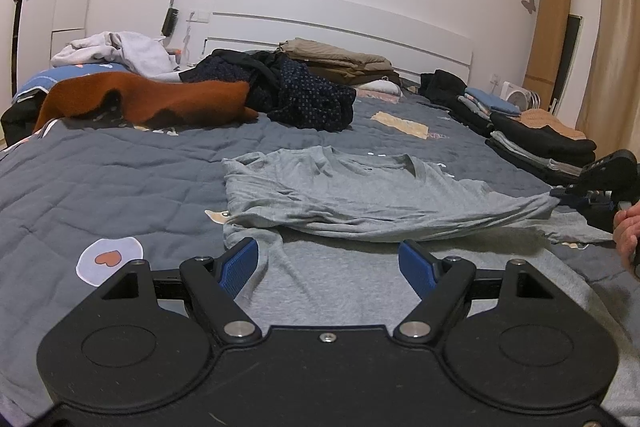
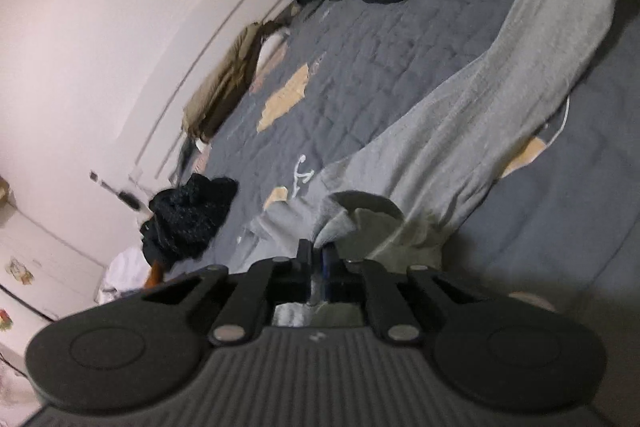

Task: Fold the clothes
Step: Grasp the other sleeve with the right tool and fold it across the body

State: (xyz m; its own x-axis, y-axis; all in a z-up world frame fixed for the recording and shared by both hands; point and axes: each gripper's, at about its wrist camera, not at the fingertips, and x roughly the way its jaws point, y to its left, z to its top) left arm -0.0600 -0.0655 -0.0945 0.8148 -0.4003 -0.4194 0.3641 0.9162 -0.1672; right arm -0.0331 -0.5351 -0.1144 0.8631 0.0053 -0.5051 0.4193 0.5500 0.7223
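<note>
1. While the grey T-shirt [image 1: 360, 195] lies flat on the bed [image 1: 100, 167], the right gripper [image 2: 318, 259] has its fingers clamped on the sleeve end at the shirt's right edge, cloth lifted slightly off the quilt.
2. Left gripper [image 1: 328, 263] hovers at the hem side, fingers wide apart, nothing between them; fabric sits just ahead of them.
3. Shirt's long axis runs away from the left gripper toward the headboard [image 1: 340, 23]; collar at the far end.
4. My read: next move is folding the sleeve inward across the body, so the right hand leads.
5. Fold path looks clear. Folded stacks [image 1: 536, 139] sit near, right of the shirt; unfolded pile [image 1: 280, 87] well beyond the collar.
</note>
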